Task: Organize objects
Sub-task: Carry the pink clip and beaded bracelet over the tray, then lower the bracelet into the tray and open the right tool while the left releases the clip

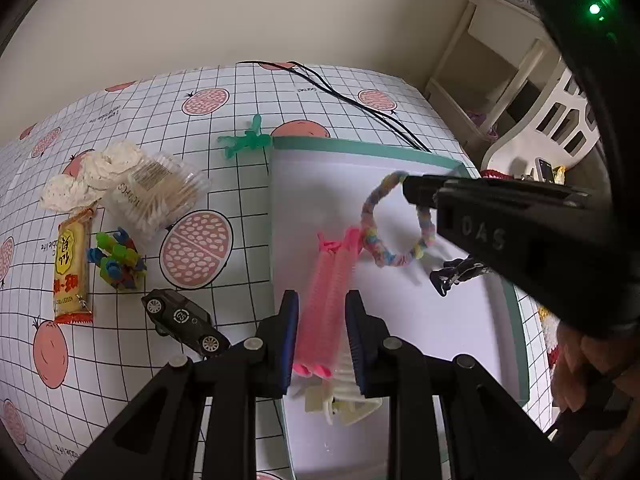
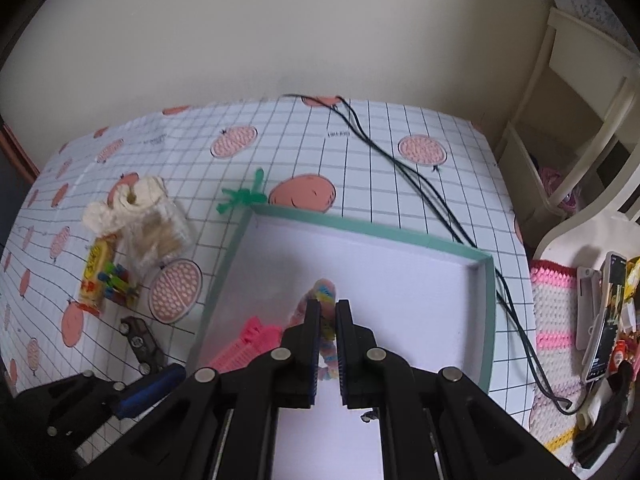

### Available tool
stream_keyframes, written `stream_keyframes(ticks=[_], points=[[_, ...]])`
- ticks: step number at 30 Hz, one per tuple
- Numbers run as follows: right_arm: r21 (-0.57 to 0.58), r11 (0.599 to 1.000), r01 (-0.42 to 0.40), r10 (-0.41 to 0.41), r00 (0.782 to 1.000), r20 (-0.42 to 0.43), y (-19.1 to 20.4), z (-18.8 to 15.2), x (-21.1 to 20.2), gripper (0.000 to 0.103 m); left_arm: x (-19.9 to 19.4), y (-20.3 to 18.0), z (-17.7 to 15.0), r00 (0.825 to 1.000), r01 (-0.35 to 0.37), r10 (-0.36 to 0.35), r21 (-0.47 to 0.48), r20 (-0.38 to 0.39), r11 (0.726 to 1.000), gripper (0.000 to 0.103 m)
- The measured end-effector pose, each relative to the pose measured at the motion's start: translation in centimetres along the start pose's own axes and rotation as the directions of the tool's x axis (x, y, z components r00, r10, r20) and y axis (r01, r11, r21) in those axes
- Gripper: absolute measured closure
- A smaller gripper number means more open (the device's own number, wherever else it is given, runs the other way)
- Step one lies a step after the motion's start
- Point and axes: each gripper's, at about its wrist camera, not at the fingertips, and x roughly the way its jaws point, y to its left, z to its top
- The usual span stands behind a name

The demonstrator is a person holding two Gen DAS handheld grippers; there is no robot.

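Note:
A white tray with a green rim (image 1: 360,146) (image 2: 360,228) lies on the checked tablecloth. My left gripper (image 1: 322,300) hangs over the tray's near left part, shut on a pink ribbed hair piece (image 1: 332,276). A white claw clip (image 1: 340,400) lies in the tray under it. Over the tray's middle, my right gripper (image 2: 329,306) (image 1: 412,190) is shut on a pastel braided hair ring (image 1: 376,208) (image 2: 326,292), which dangles from its tips. A black hair tie (image 1: 456,274) rests in the tray under the right gripper.
Left of the tray lie a green toy figure (image 1: 244,140), a box of cotton swabs (image 1: 160,192), a white lace scrunchie (image 1: 96,172), a snack packet (image 1: 72,268), coloured clips (image 1: 118,262) and a black toy car (image 1: 182,320). Black cables (image 2: 400,160) cross the table behind the tray. A phone (image 2: 604,316) sits on a crocheted cushion at the right.

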Motion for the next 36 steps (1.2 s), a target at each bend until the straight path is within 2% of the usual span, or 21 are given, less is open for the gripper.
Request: stream_keyframes(ticks=[12, 16, 18, 20, 31, 36], points=[[-0.022, 1.0, 0.012, -0.013, 0.999, -0.042, 0.4, -0.5, 1.3, 0.093, 0.2, 0.0, -0.1, 1.0, -0.002, 0.002, 0.003, 0.007, 1.0, 0.078], [-0.015, 1.0, 0.003, -0.004, 0.999, -0.036, 0.4, -0.4, 1.0, 0.089, 0.1, 0.1, -0.1, 1.0, 0.0, 0.0, 0.001, 0.006, 1.0, 0.077], [-0.016, 1.0, 0.003, -0.003, 0.999, -0.032, 0.4, -0.3, 0.8, 0.082, 0.1, 0.1, -0.1, 1.0, -0.001, 0.001, 0.003, 0.011, 1.0, 0.076], [-0.015, 1.0, -0.003, 0.002, 1.0, -0.021, 0.4, -0.1, 0.4, 0.073, -0.2, 0.1, 0.0, 1.0, 0.001, -0.001, 0.006, 0.018, 1.0, 0.076], [0.011, 0.999, -0.037, 0.036, 0.996, 0.081, 0.2, 1.2, -3.6, 0.073, -2.7, 0.9, 0.6, 0.993, 0.033, -0.03, -0.018, 0.112, 0.999, 0.076], [0.018, 0.999, -0.044, 0.042, 0.993, 0.11, -0.1, 1.6, -4.8, 0.073, -3.4, 1.8, 0.7, 0.99, -0.002, 0.01, -0.06, 0.141, 0.998, 0.076]])
